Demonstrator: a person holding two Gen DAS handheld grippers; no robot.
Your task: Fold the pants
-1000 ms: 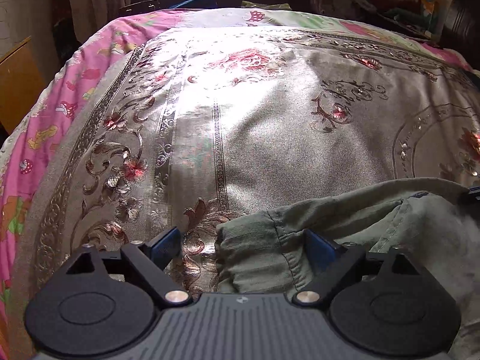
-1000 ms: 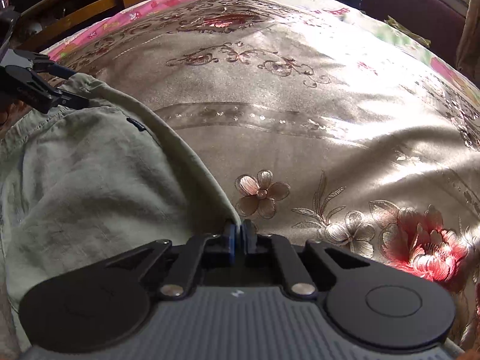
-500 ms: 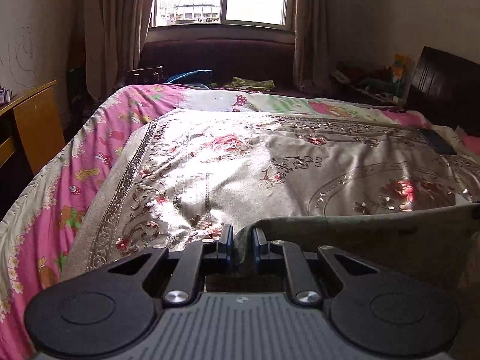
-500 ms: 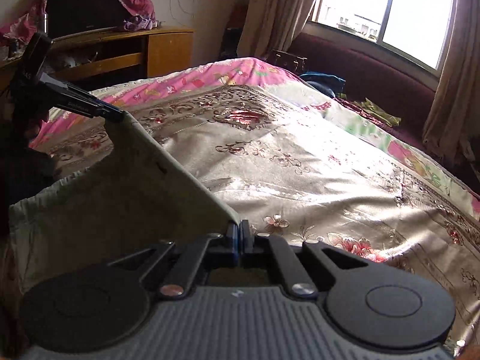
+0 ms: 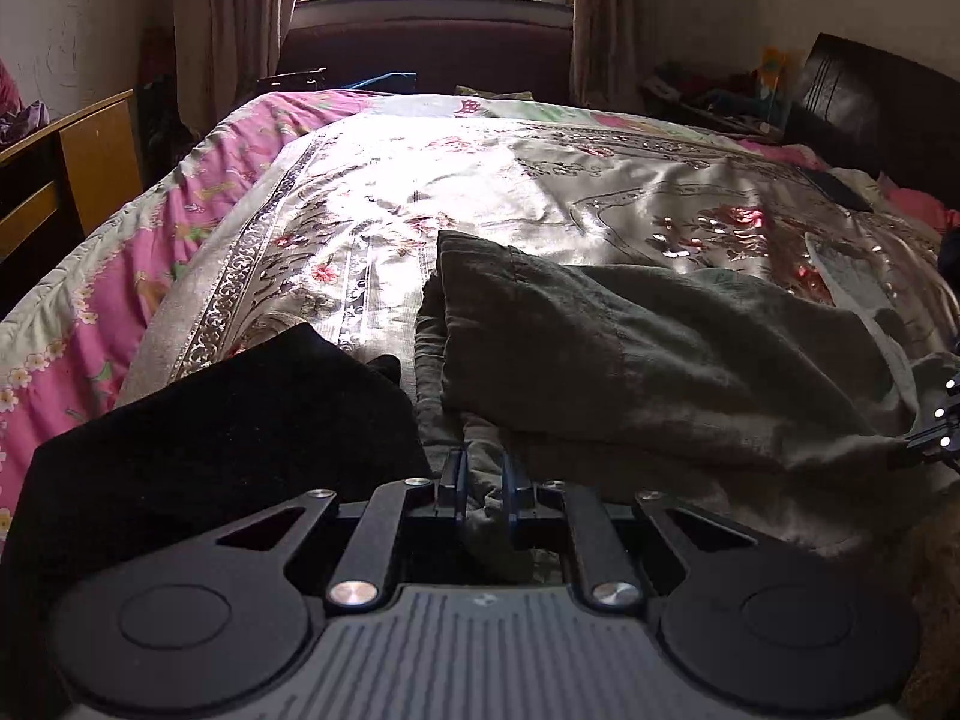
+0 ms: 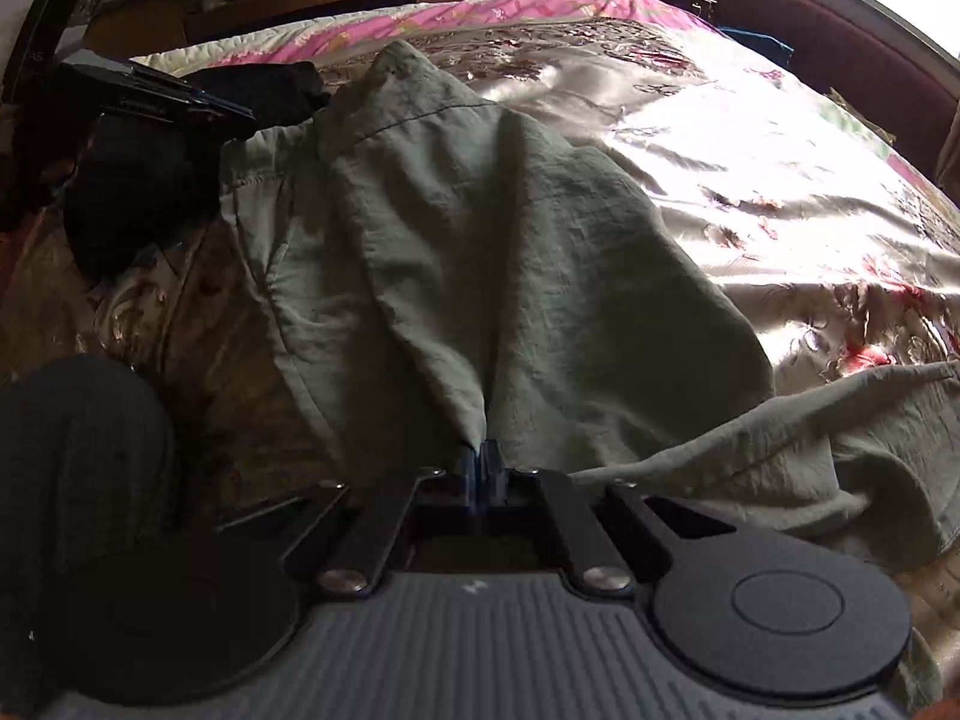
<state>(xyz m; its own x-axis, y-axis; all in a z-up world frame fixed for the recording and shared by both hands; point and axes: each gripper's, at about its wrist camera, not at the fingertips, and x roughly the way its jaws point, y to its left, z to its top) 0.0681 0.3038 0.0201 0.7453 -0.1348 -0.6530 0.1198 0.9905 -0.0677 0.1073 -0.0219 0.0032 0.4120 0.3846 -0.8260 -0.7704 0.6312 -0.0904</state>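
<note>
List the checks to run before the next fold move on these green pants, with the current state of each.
1. Left gripper grip: ok, jaws shut on a bunch of the green pants.
2. Right gripper grip: ok, jaws pinched shut on the pants' fabric.
3. Folded layer flat: not ok, the top layer is creased and humped.
4. Edges lined up: cannot tell, lower layers are hidden.
5. Black garment clear of the fold: not ok, it lies right beside the pants, against the left gripper.
6. Bedspread beyond the pants free: ok.
</note>
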